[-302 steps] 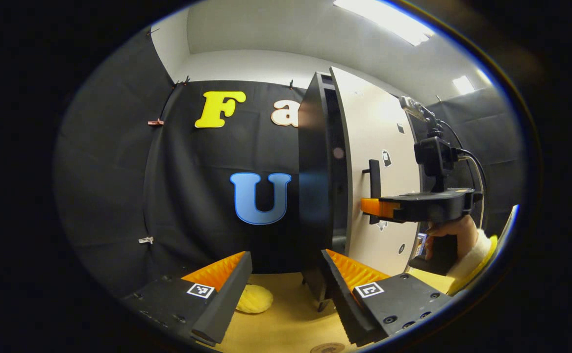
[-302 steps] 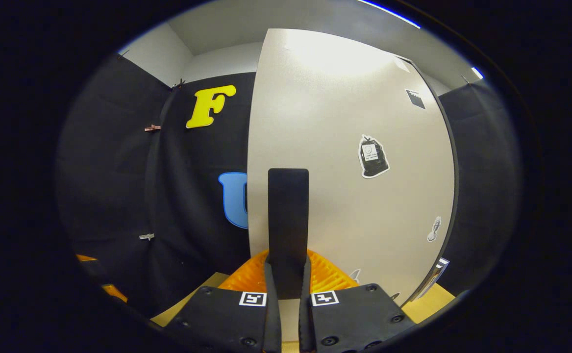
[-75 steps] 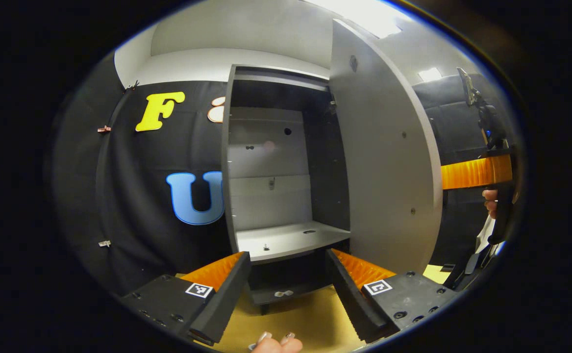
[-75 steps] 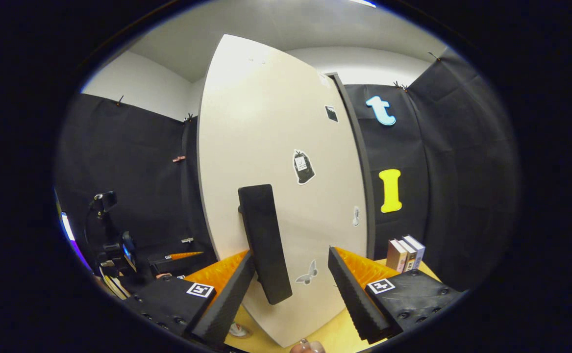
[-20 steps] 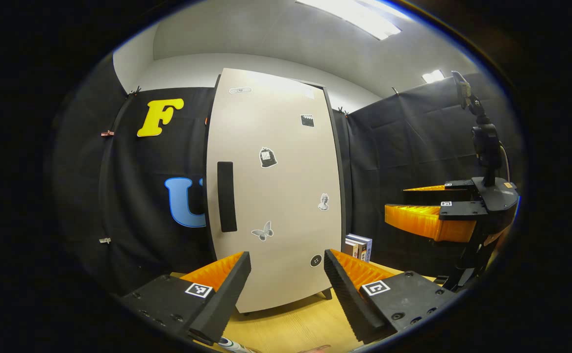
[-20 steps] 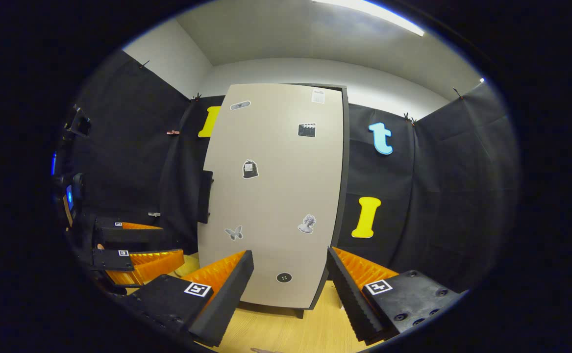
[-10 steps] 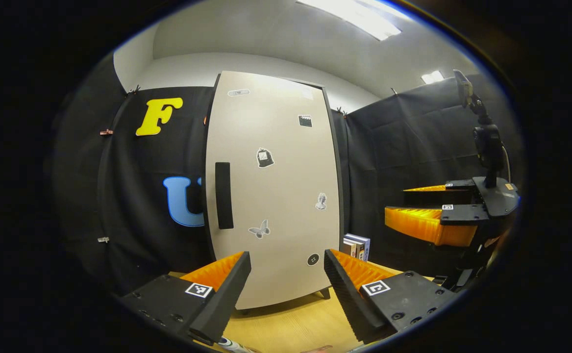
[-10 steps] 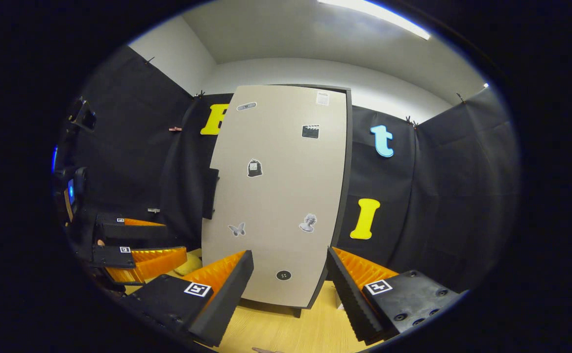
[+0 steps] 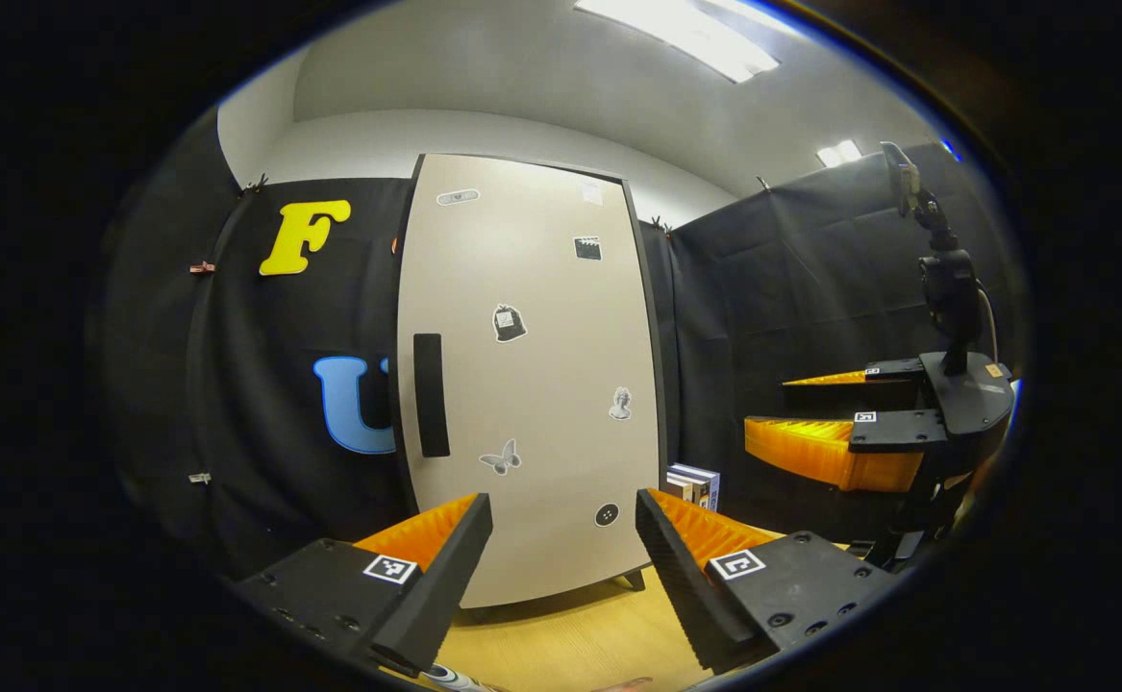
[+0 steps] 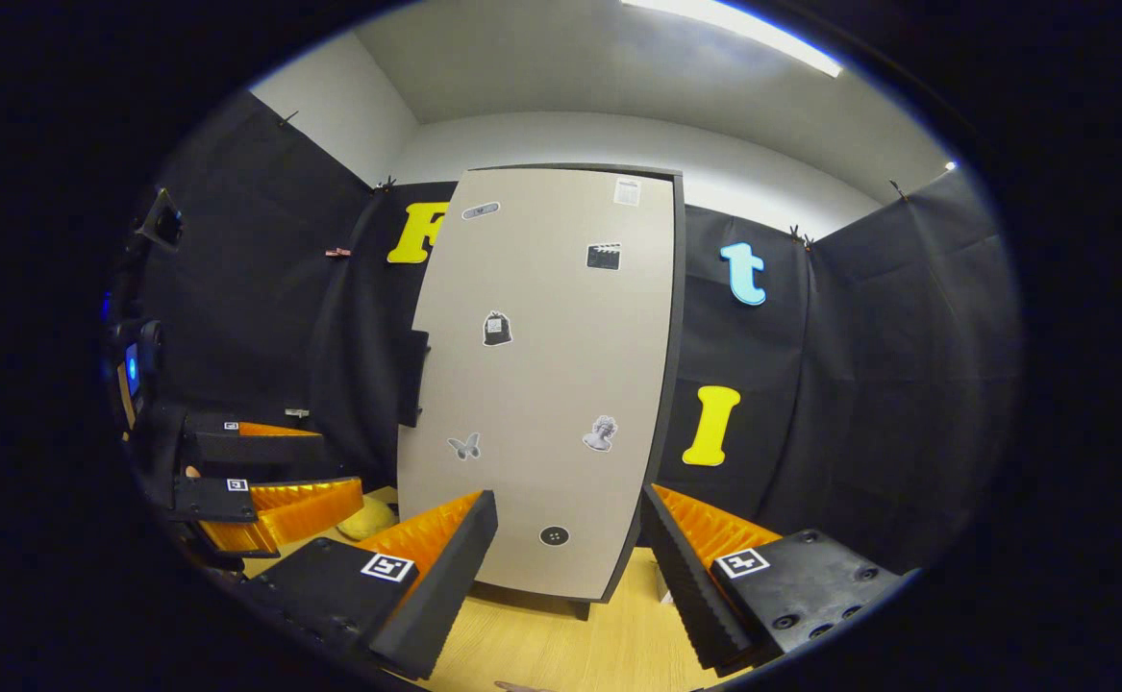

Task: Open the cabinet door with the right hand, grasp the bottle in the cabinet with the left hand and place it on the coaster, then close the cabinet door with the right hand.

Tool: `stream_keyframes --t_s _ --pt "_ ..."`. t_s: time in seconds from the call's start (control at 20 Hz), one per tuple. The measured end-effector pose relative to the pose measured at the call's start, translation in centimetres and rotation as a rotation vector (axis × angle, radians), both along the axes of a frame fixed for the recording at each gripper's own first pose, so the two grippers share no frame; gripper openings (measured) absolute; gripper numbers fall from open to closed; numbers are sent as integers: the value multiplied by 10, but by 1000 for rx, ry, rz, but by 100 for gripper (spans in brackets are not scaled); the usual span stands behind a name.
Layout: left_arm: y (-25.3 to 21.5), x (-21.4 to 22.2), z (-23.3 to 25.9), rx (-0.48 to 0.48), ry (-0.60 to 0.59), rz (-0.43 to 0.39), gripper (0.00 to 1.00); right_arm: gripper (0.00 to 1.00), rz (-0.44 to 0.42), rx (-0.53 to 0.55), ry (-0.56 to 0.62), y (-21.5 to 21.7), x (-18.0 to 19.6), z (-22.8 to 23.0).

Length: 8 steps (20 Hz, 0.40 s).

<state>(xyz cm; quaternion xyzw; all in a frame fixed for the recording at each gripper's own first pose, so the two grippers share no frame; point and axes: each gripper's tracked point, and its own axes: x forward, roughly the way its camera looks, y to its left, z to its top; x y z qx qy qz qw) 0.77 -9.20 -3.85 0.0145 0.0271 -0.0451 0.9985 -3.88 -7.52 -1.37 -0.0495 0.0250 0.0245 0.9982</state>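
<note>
A: How is the cabinet door (image 9: pixel 532 384) sitting, and what room is lying around it?

B: It is lying flush against the cabinet's dark frame, with its dark handle (image 9: pixel 431 394) standing upright along the left edge. In the left gripper view the wooden tabletop (image 9: pixel 570 639) is running bare between the door's bottom edge and the gripper, so both grippers are hanging well back from the cabinet. A few books (image 9: pixel 695 483) are standing just beside the cabinet's right lower corner, and in the right gripper view a yellow object (image 10: pixel 365 522) is lying on the table near its left lower corner.

A: And the left gripper (image 9: pixel 561 548)?

B: Its jaws are standing wide apart with nothing between them, touching nothing. The right gripper view is also catching it off to the left, at (image 10: pixel 272 481).

A: The right gripper (image 10: pixel 565 548)?

B: Likewise spread wide and gripping nothing, well clear of the door. In the left gripper view it is hovering off to the right (image 9: pixel 815 423), its two fingers apart.

A: Where is the bottle?

B: Something pale is peeking in at the bottom edge of the left gripper view, but I cannot tell what it is.
</note>
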Motion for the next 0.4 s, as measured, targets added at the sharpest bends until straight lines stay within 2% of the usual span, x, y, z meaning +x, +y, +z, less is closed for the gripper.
stream_keyframes --t_s 0.2,0.4 --pt "-5 1 0 -19 -8 -26 95 97 -8 27 3 2 -10 11" --pt "-15 7 -1 -37 4 -69 95 98 -58 4 9 -8 -20 11"
